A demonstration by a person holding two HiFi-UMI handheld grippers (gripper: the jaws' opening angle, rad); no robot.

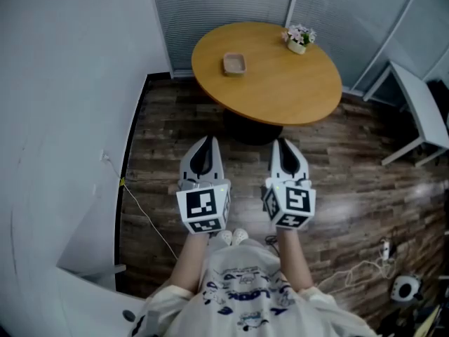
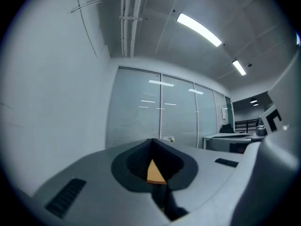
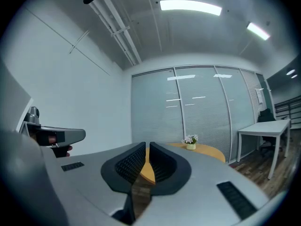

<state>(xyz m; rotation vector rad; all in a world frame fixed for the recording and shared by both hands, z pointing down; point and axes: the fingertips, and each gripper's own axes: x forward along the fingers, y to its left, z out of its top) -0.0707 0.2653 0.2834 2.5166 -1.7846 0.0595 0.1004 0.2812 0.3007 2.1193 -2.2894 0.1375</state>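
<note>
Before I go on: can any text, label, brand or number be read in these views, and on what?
No text reads clearly in any view.
Print on the person's shirt: dark blue, too blurred to read.
Marker cubes on the left gripper and right gripper: black-and-white square patterns, no letters or digits.

1 round table, orange-brown wooden top, level, upright on dark base
</note>
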